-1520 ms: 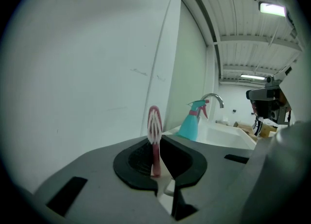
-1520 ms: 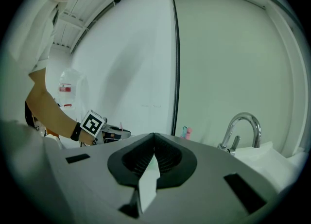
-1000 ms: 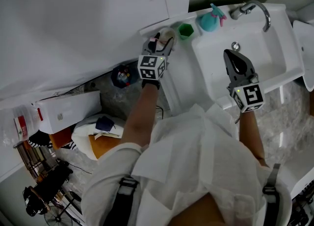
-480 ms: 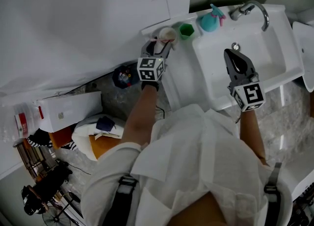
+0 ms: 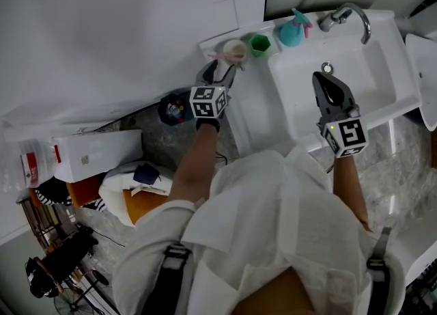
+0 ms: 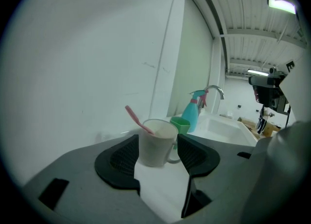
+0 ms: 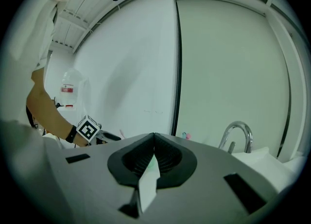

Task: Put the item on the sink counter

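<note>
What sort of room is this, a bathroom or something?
Probably a bathroom or washroom corner: a white sink with a faucet, a mug holding a pink toothbrush, and a teal spray bottle beside it.

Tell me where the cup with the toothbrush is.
In the head view the cup stands at the left end of the counter, beside the green cup and just ahead of the open jaws of the left gripper.
</note>
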`<state>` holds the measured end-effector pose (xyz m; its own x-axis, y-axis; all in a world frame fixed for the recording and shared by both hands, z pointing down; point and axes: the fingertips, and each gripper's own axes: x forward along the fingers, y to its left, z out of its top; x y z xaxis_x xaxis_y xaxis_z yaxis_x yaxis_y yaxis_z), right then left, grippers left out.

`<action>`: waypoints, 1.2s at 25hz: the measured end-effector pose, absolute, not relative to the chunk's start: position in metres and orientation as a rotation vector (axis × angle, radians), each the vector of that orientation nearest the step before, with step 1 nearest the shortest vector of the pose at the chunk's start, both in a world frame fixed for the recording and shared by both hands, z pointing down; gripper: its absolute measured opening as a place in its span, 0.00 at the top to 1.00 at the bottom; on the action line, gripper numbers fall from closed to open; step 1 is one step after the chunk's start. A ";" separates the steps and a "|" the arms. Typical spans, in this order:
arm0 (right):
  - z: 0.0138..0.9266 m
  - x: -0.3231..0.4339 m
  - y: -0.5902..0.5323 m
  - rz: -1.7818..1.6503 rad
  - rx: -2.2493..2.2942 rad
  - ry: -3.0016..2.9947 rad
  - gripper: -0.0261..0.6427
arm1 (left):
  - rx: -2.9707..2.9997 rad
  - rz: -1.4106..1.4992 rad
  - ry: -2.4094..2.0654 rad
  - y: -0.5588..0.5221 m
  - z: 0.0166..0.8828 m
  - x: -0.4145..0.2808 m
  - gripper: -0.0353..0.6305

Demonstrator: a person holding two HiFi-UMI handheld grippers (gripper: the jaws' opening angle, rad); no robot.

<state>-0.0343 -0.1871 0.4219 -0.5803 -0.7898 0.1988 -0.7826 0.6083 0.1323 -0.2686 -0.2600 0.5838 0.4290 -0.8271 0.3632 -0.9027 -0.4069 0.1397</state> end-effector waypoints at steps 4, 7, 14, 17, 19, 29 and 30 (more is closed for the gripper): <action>0.420 -0.031 -0.182 -0.051 1.306 -2.599 0.95 | 2.366 0.313 -1.514 -0.249 0.578 -0.274 0.57; 0.417 -0.029 -0.178 -0.053 1.321 -2.603 0.95 | 2.364 0.268 -1.540 -0.238 0.565 -0.280 0.57; 0.418 -0.025 -0.167 -0.047 1.343 -2.609 0.95 | 2.413 0.149 -1.611 -0.209 0.518 -0.295 0.57; 0.416 -0.023 -0.163 -0.053 1.353 -2.609 0.95 | 2.441 0.098 -1.652 -0.196 0.491 -0.303 0.57; 0.413 -0.021 -0.160 -0.058 1.361 -2.611 0.95 | 2.451 0.041 -1.679 -0.187 0.471 -0.310 0.57; 0.390 -0.002 -0.157 -0.097 1.446 -2.623 0.95 | 2.571 -0.145 -1.789 -0.142 0.378 -0.325 0.71; 0.388 0.001 -0.156 -0.101 1.458 -2.624 0.95 | 2.582 -0.156 -1.799 -0.137 0.371 -0.325 0.76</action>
<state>0.0006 -0.1563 0.3881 -0.5214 -0.8488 0.0878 -0.8395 0.5287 0.1254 -0.3252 -0.1371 0.3713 0.3429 -0.9354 -0.0863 -0.9363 -0.3478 0.0493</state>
